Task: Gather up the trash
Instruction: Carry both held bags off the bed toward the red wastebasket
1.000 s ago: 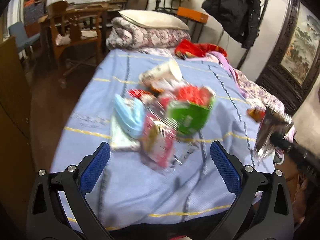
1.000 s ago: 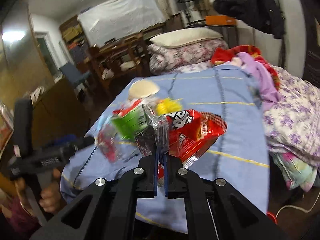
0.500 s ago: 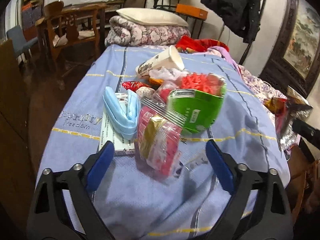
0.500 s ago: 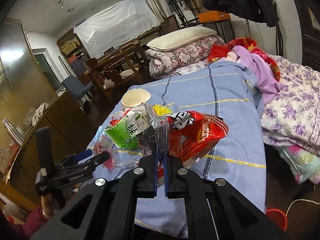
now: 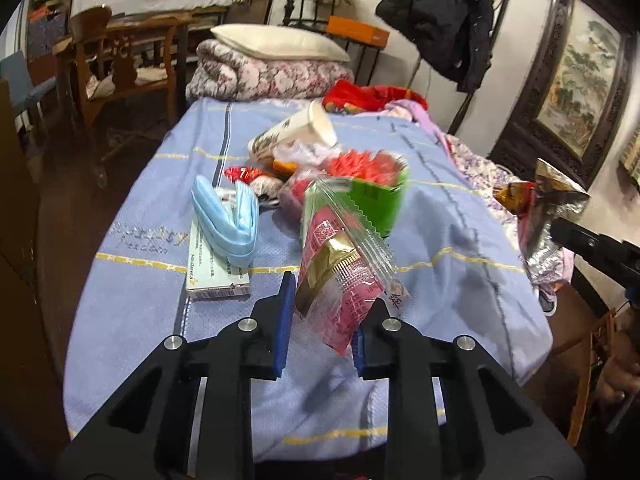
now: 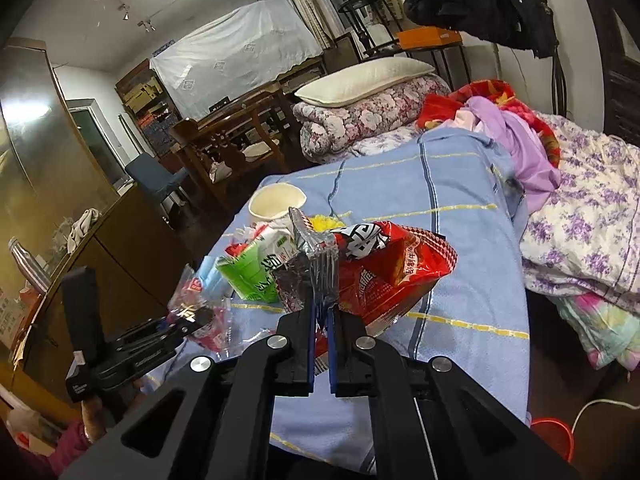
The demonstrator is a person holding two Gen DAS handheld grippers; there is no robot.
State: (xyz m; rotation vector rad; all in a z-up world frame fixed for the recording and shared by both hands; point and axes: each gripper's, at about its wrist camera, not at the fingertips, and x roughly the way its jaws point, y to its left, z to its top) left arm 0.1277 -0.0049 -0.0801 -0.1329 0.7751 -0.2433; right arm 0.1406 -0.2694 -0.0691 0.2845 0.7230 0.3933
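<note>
My left gripper (image 5: 322, 320) is shut on a clear pink-and-gold snack wrapper (image 5: 344, 268) and holds it above the blue bedspread (image 5: 140, 300). Behind it lie a green carton (image 5: 376, 204), a paper cup (image 5: 296, 130), red wrappers (image 5: 244, 174), a blue face mask (image 5: 228, 216) and a flat box (image 5: 212, 272). My right gripper (image 6: 321, 312) is shut on a red chip bag (image 6: 384, 268) by its silver torn edge, held above the bed's near side. The left gripper also shows in the right wrist view (image 6: 176, 328).
A folded floral quilt with a pillow (image 5: 272, 56) lies at the bed's head. Wooden chairs (image 5: 120, 64) and a cabinet (image 6: 100, 248) stand to the left. Clothes (image 6: 516, 140) and a floral blanket (image 6: 588, 216) are piled on the right. A red bin (image 6: 552, 436) stands on the floor.
My left gripper has closed on the pink wrapper and lifted it off the bed. My right gripper keeps hold of the chip bag and has shifted a little.
</note>
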